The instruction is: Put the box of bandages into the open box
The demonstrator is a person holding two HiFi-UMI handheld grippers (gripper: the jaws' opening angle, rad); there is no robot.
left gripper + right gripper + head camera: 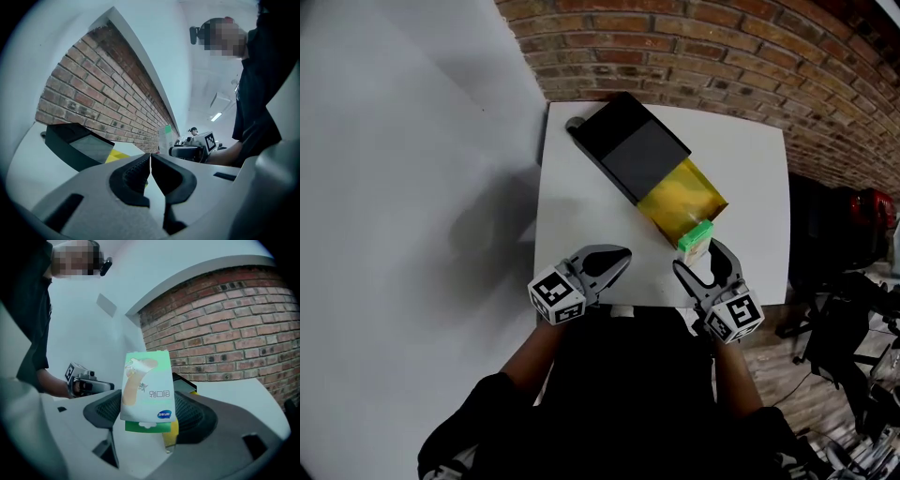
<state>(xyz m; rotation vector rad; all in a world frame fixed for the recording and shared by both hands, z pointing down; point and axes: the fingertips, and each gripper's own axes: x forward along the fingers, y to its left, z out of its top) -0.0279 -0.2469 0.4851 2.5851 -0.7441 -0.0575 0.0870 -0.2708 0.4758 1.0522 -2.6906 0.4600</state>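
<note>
Pointing away from the person at the near edge of the white bench (pixel 750 178), the left tongs (pixel 622 259) had their jaws shut together, tip against tip, with nothing between them. The left gripper view showed the same: the left tongs (pixel 150 158) had their ribbed pads meeting in a thin line over the pale bench top (pixel 28 173).

Further in, near the middle of the bench, the open box (pixel 677 192) lay slantwise. Its black cover sat toward the far left, and its yellow inside was bared toward the near right. Behind it ran the brick wall (pixel 722 47). From the left tongs' side, the open box (pixel 77 146) appeared as a dark slab with a sliver of yellow.

At the near right, the right tongs (pixel 697 256) gripped the box of bandages (pixel 696 237), which stood upright between the jaws. It was just at the near corner of the yellow opening; whether it touched the open box could not be told. In the right gripper view, the right tongs (pixel 151 414) clamped the box of bandages (pixel 147 387) by its sides, white above and green below. A strip of the open box (pixel 185 382) showed behind it.
</note>
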